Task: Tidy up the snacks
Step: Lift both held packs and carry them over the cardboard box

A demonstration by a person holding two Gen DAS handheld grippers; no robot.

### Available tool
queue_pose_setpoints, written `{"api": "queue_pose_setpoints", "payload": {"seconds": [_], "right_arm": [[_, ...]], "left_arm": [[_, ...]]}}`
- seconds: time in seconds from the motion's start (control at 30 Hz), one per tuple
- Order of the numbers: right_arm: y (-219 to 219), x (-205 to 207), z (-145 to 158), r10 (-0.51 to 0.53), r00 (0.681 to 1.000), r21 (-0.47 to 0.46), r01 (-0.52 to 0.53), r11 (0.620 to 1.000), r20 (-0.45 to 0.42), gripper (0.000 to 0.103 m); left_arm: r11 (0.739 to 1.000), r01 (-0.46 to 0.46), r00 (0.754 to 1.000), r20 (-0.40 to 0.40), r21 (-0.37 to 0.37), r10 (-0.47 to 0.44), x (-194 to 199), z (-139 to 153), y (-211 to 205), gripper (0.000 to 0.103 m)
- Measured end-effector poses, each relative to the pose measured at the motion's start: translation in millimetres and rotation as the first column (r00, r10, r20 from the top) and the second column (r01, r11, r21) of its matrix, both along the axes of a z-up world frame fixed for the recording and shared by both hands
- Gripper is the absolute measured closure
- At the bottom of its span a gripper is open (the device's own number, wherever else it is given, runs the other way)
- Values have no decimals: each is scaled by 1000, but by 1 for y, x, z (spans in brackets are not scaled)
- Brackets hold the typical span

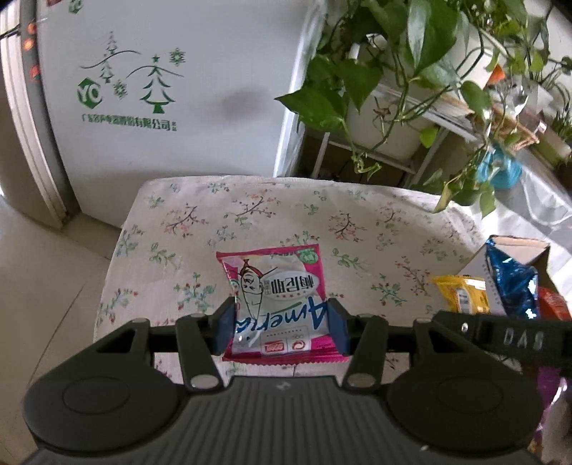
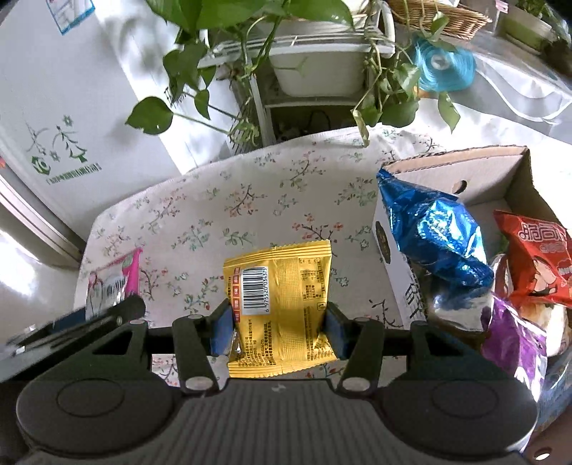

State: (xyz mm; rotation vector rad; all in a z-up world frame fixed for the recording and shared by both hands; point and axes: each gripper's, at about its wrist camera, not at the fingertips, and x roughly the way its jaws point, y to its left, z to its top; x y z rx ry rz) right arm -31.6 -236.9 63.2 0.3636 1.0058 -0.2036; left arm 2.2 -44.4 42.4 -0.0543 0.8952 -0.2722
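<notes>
Over the desk's flowered cloth (image 1: 271,214), toward its near edge, the left gripper (image 1: 280,323) has its blue fingers (image 1: 225,327) clenched on both sides of a pink-and-white snack packet (image 1: 277,300), which they grasp by its lower half. Beside it, the right gripper (image 2: 279,331) grips a yellow snack packet (image 2: 282,304) the same way, barcode side up, fingers (image 2: 338,332) pressed against its edges. Both packets are near the middle of the desk, side by side; whether either touches the cloth cannot be told. At the desk's right edge stands an open cardboard box (image 2: 464,171) holding a blue foil bag (image 2: 432,232) that leans over its left wall, a red snack bag (image 2: 536,261) and a purple bag (image 2: 514,343). Beyond the far edge, trailing pothos plants (image 2: 221,21) hang from a white rack (image 2: 286,46), with a white printed carton (image 1: 161,89) to the left.
</notes>
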Motion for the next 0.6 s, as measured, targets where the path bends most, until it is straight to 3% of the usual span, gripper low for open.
{"api": "queue_pose_setpoints", "payload": {"seconds": [0.17, 0.6], "right_arm": [[-4, -12, 9, -10, 999, 28, 9, 1000, 30, 44], [-7, -63, 38, 10, 993, 40, -14, 999, 116, 44]], "left_arm": [[999, -11, 1000, 10, -43, 11, -19, 4, 11, 51], [998, 0, 999, 54, -55, 3, -73, 5, 18, 51]]}}
